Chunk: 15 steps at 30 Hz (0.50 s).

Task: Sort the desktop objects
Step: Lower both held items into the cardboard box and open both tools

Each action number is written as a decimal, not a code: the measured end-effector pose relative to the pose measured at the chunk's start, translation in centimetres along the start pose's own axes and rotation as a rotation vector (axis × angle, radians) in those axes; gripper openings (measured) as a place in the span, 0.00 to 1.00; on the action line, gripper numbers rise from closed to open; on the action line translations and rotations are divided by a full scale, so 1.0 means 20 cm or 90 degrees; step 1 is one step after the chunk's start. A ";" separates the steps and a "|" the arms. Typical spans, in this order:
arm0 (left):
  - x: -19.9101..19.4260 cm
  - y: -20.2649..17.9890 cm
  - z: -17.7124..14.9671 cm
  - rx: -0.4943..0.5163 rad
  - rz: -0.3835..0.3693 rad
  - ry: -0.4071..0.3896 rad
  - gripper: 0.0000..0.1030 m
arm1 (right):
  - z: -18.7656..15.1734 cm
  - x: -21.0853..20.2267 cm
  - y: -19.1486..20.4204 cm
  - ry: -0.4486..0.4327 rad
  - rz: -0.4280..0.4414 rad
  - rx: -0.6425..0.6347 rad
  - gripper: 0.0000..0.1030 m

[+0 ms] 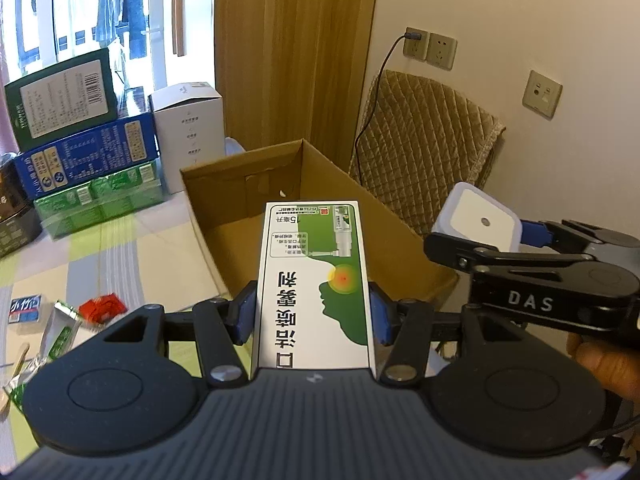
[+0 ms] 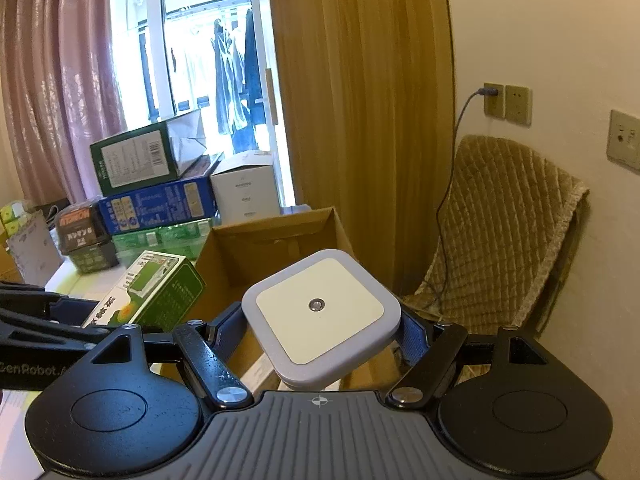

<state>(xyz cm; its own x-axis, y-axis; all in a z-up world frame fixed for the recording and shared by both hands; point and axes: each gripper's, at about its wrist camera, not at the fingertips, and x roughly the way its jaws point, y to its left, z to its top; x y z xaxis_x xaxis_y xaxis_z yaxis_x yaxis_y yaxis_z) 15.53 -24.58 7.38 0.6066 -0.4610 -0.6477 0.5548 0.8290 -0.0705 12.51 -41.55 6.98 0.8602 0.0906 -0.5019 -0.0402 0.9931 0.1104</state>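
Note:
My left gripper (image 1: 314,312) is shut on a tall white and green spray box (image 1: 314,280), held above the near wall of an open cardboard box (image 1: 240,184). In the right wrist view my right gripper (image 2: 320,336) is shut on a square white night light (image 2: 320,312), raised in front of the same cardboard box (image 2: 276,236). The spray box (image 2: 156,292) shows at the left of that view, the night light (image 1: 480,216) at the right of the left wrist view. The inside of the cardboard box looks bare where visible.
Stacked green, blue and white cartons (image 1: 80,136) stand behind the cardboard box at left. Small packets and a red wrapper (image 1: 100,308) lie on the striped tablecloth (image 1: 120,248). A chair with a quilted cover (image 2: 500,240) stands against the wall at right, and a cable hangs from the wall socket (image 2: 494,98).

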 end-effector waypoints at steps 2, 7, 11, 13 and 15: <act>0.06 0.02 0.03 -0.004 -0.002 0.003 0.49 | 0.02 0.06 -0.02 0.007 0.001 0.004 0.73; 0.20 0.06 0.06 -0.009 -0.001 0.019 0.49 | 0.03 0.20 -0.06 0.024 0.001 0.013 0.73; 0.31 0.08 0.04 -0.008 -0.002 0.040 0.49 | 0.02 0.29 -0.09 0.034 -0.001 0.020 0.73; 0.36 0.10 0.02 -0.011 -0.003 0.049 0.49 | 0.01 0.32 -0.10 0.039 -0.002 0.023 0.73; 0.40 0.11 0.01 -0.013 -0.003 0.054 0.49 | 0.00 0.35 -0.11 0.042 -0.003 0.025 0.73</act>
<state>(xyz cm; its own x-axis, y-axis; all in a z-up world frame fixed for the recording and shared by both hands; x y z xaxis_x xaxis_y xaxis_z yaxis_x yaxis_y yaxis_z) 21.69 -26.54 2.17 0.5526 -0.4371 -0.7096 0.5450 0.8337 -0.0891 18.57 -43.06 3.24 0.8245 0.0924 -0.5583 -0.0152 0.9899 0.1413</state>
